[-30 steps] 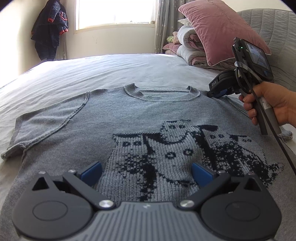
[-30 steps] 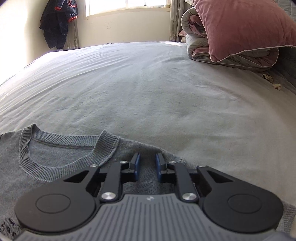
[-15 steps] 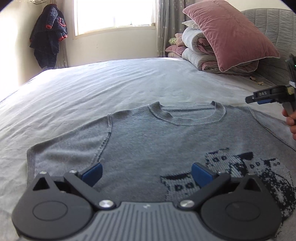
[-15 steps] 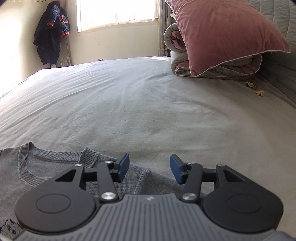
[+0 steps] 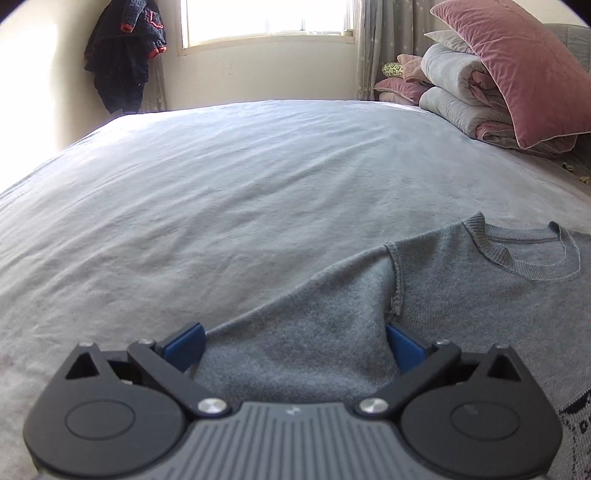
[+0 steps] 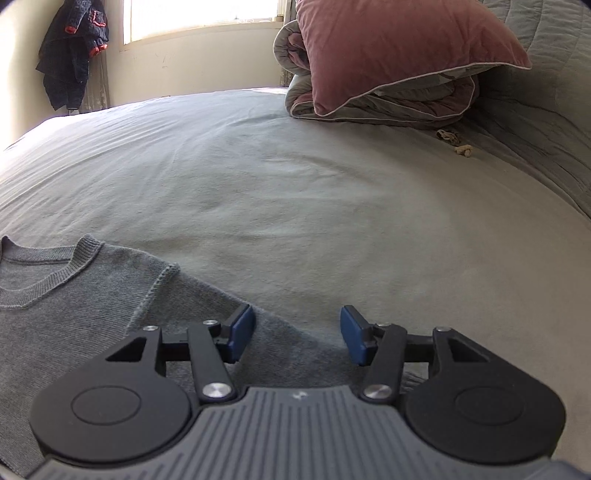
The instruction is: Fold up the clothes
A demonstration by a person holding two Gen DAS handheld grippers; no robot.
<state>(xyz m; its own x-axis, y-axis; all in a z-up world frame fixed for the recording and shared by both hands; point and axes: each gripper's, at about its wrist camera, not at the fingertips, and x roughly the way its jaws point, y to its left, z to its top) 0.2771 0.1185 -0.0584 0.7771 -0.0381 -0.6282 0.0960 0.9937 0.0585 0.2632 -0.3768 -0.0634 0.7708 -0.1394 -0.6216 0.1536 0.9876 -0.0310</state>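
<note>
A: Left gripper (image 5: 293, 349), left wrist view: fingers spread wide. The blue pads (image 5: 184, 345) sit either side of the sweater's (image 5: 443, 295) sleeve (image 5: 314, 325), and cloth fills the gap between them. No clamp visible.

B: Noted. Where does the sweater lie?

A: Flat on the bed (image 5: 221, 192), grey knit. Its body runs from 6 o'clock out to 3 o'clock. The ribbed collar (image 5: 524, 254) is at 3 o'clock. A scrap of dark pattern (image 5: 580, 424) shows at 4 o'clock, cut by the frame edge.

B: Right gripper (image 6: 297, 334)?

A: Right wrist view: fingers apart, a narrower gap than the left. Its left pad (image 6: 240, 332) is over the other sleeve (image 6: 229, 325); its right pad is over bare sheet. The sleeve edge passes between them. I cannot tell whether the pads touch the cloth.

B: Sweater in that view?

A: Body (image 6: 74, 314) from 9 to 7 o'clock, collar (image 6: 44, 269) at 9 o'clock.

B: Surroundings?

A: Pink pillow (image 6: 388, 48) leaning on folded quilts (image 6: 406, 103) at 1 o'clock, resting on the far part of the bed. Dark jacket (image 6: 72, 48) hanging at 11 o'clock beside the window (image 6: 203, 14). Small brown bits (image 6: 456, 142) on the sheet at 2 o'clock, too small to identify.
</note>
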